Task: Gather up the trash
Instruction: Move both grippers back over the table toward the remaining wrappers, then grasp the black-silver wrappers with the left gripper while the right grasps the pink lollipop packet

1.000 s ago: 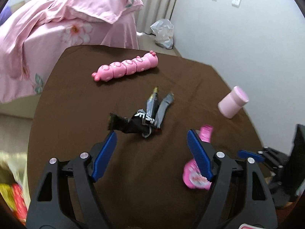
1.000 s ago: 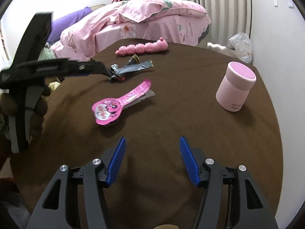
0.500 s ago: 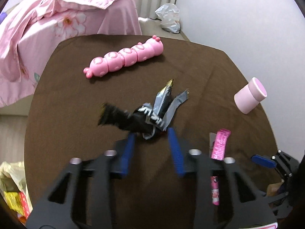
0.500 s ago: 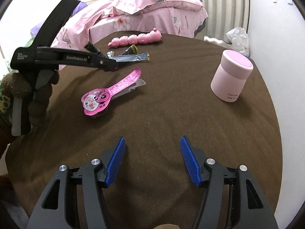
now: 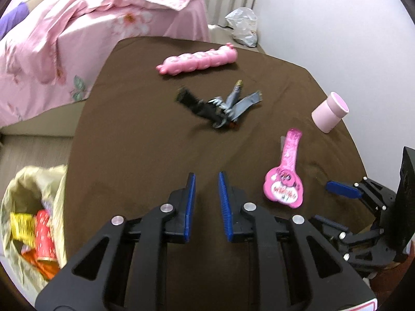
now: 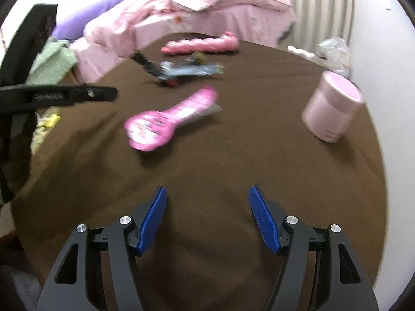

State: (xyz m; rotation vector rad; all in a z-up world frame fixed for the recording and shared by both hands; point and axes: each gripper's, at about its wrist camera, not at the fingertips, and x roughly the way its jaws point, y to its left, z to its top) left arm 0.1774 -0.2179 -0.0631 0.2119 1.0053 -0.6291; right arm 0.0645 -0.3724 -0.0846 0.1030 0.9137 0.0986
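A bunch of black and silver wrappers lies on the brown table, also seen in the right wrist view. A pink guitar-shaped package lies to its right, and shows in the right wrist view. My left gripper is nearly closed with a narrow gap, empty, well back from the wrappers. My right gripper is open and empty above the table's near part. A trash bag with colourful wrappers hangs at the table's left edge.
A pink caterpillar toy lies at the far side of the table. A pink cup stands at the right edge. A bed with pink bedding is beyond. A white plastic bag sits on the floor by the wall.
My left gripper closed near the wrappers, then pulled back without them; the wrappers remain on the table. The trash bag has come into the left wrist view. My right gripper stayed open.
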